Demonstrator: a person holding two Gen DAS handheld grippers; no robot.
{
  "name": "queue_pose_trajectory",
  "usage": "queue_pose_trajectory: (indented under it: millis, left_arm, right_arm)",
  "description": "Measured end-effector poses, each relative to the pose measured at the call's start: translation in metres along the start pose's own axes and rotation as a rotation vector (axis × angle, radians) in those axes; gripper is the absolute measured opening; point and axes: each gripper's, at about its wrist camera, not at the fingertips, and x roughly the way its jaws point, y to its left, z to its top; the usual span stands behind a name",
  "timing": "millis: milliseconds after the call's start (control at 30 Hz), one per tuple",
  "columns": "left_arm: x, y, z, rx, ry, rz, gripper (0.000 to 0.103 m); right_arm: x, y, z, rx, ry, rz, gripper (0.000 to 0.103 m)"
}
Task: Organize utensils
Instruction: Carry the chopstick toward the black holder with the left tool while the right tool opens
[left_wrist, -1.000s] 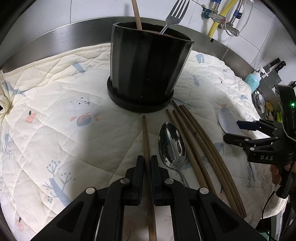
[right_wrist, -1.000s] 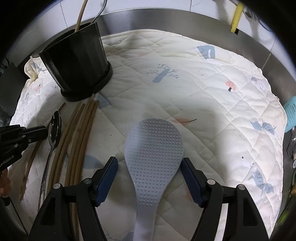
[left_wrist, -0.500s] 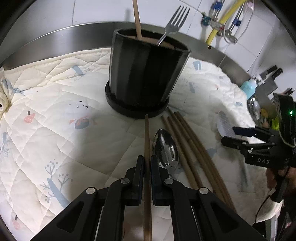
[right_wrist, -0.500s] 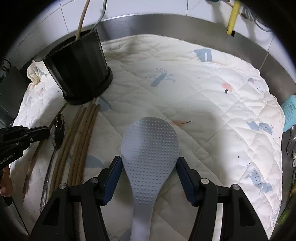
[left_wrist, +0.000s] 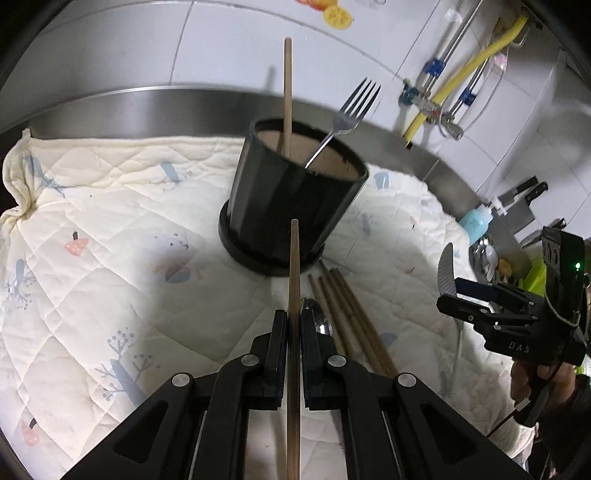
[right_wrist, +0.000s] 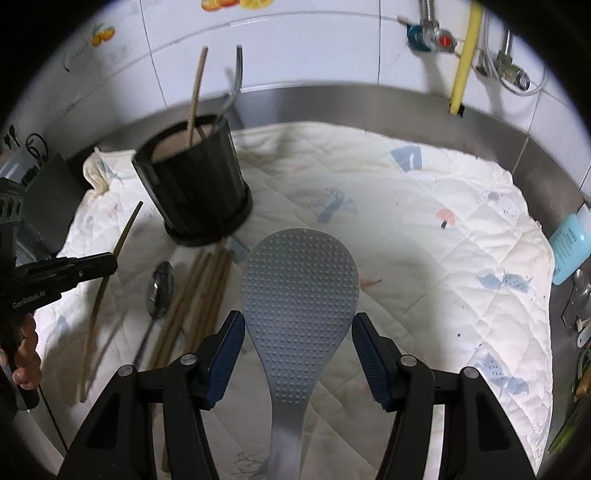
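Note:
My left gripper (left_wrist: 294, 321) is shut on a wooden chopstick (left_wrist: 294, 266), which is lifted off the cloth with its tip in front of the black holder (left_wrist: 295, 206). The holder contains a fork (left_wrist: 351, 110) and another chopstick (left_wrist: 287, 92). My right gripper (right_wrist: 298, 321) is shut on a grey dimpled rice paddle (right_wrist: 301, 280), its blue pads pressing the sides of the head. In the left wrist view the paddle (left_wrist: 445, 266) stands edge-on above the cloth. A spoon (right_wrist: 160, 288) and several chopsticks (right_wrist: 199, 295) lie on the cloth below the holder (right_wrist: 192, 188).
A cream quilted cloth (right_wrist: 424, 221) covers the steel counter, with a raised steel rim and tiled wall behind. A blue bottle (right_wrist: 569, 247) and knives (left_wrist: 524, 206) stand at the right edge. A yellow hose (left_wrist: 465, 74) and valves hang on the wall. A hand (right_wrist: 27, 354) grips the left tool.
Both grippers have risen. The chopstick has come off the cloth in the left gripper. The right jaws have narrowed onto the rice paddle and lifted it.

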Motion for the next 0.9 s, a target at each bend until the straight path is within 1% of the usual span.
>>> queue_pose_trajectory:
  millis: [467,767,800,833,900]
  left_arm:
    - [-0.048,-0.014,0.015,-0.007,-0.125,-0.019,0.007]
    - [-0.066,-0.026,0.033,0.004,-0.193,-0.030,0.007]
    - [-0.067,-0.026,0.035,0.004,-0.199,-0.031,0.007]
    - [-0.068,-0.028,0.036,0.005,-0.204,-0.033,0.007]
    - [-0.068,-0.029,0.039,0.009,-0.208,-0.033,0.007]
  right_arm:
    - [-0.026,0.013,0.010,-0.021,-0.105,0.031,0.065]
    - [-0.039,0.016,0.015,-0.023,-0.162,0.037,0.063]
    - [-0.039,0.016,0.016,-0.022,-0.165,0.040,0.038]
    - [-0.039,0.016,0.017,-0.024,-0.164,0.047,0.029]
    - [-0.038,0.014,0.020,-0.010,-0.153,0.053,0.028]
